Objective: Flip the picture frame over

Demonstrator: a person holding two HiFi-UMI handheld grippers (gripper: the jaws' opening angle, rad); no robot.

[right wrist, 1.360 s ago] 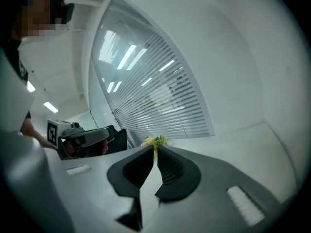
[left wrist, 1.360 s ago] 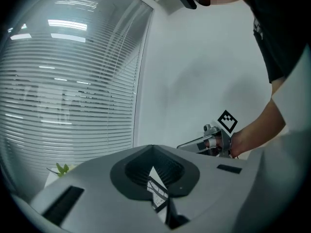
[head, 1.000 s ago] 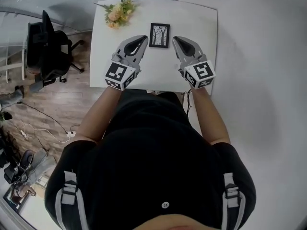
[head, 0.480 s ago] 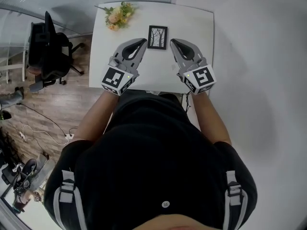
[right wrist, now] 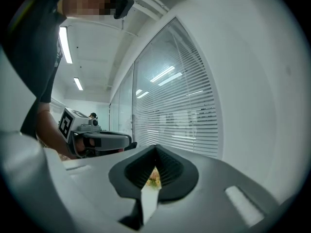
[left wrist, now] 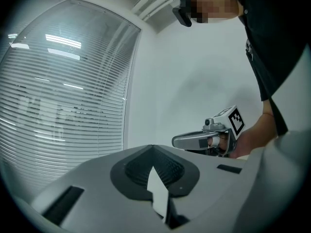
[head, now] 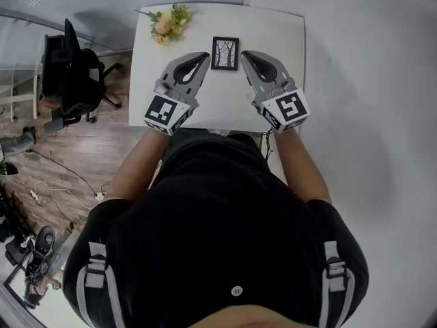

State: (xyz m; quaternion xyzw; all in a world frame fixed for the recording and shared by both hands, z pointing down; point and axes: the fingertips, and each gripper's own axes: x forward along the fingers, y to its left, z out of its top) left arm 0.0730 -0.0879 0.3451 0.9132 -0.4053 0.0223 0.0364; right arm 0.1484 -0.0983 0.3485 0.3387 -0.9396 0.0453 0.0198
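A small black picture frame (head: pixel 225 53) lies picture side up on the white table (head: pixel 287 33), showing bare trees. My left gripper (head: pixel 203 58) hovers just left of the frame, and my right gripper (head: pixel 246 55) hovers just right of it. Both point level, away from me, with jaws shut and nothing between them. Neither touches the frame. In the left gripper view the shut tips (left wrist: pixel 153 149) face a white wall, with the right gripper (left wrist: pixel 209 140) off to the side. From the right gripper view the shut tips (right wrist: pixel 155 149) face window blinds, and the left gripper (right wrist: pixel 97 139) shows beside them.
A bunch of orange and yellow flowers (head: pixel 167 20) lies at the table's far left corner. A black office chair (head: pixel 68 67) stands on the wooden floor to the left. Window blinds (left wrist: pixel 63 106) run along that side, and a white wall closes in the right.
Both grippers have risen above the table and look slightly larger in the head view. Their tips have edged closer to the frame's sides. The frame has not moved.
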